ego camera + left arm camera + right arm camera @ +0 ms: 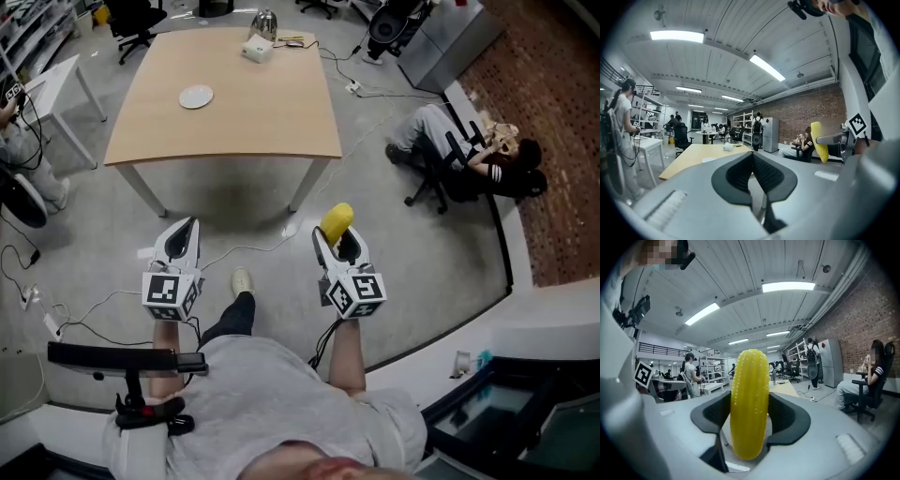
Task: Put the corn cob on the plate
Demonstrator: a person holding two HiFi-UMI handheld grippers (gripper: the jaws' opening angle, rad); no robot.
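Note:
A yellow corn cob (749, 401) stands upright between the jaws of my right gripper (335, 236), which is shut on it; the corn cob (336, 223) pokes out past the fingertips over the floor, short of the table. The cob (818, 141) also shows at the right of the left gripper view. My left gripper (183, 239) is shut and empty, its black pads (752, 176) pressed together. A small white plate (196, 97) lies on the wooden table (272, 112), well ahead of both grippers; the plate (708, 160) is a pale disc on the table in the left gripper view.
A white box (257, 51) and a metal object (265, 22) sit at the table's far edge. A seated person (469, 159) is at the right, another person (19, 141) at a white desk on the left. Cables (234, 253) trail over the floor. Office chairs (136, 23) stand beyond.

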